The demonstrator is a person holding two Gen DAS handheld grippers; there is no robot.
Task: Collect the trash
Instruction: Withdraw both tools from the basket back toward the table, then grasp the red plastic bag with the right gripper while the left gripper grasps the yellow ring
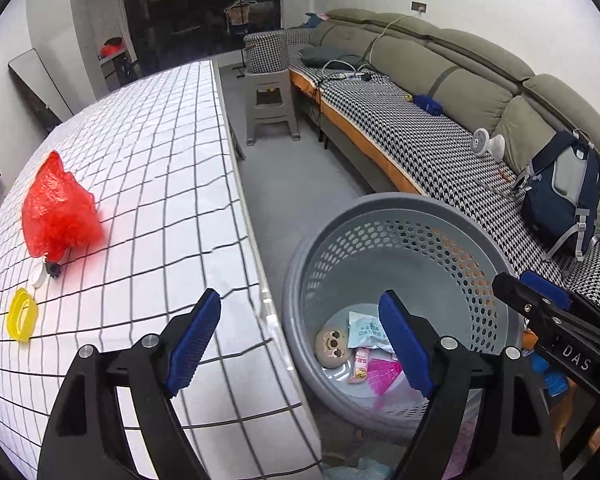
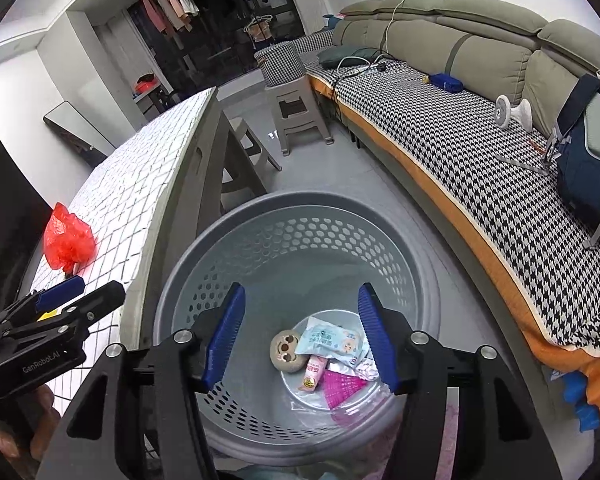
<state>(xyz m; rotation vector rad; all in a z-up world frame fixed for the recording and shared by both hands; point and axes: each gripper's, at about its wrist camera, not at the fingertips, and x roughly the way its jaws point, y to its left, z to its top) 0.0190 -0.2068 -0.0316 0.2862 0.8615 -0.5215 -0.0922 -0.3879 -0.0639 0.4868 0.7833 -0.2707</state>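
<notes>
Both grippers are hanging empty with fingers spread: the right gripper [image 2: 300,336] over the basket [image 2: 204,240], the left gripper [image 1: 300,344] at the bench [image 1: 148,128] edge; next the left should be swinging toward ten o'clock, straddling the red bag [image 1: 58,208] and pinching its crumpled top; the yellow ring [image 1: 21,319] is lying at nine o'clock.

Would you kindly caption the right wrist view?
Open right gripper above grey perforated basket holding wrappers.
</notes>
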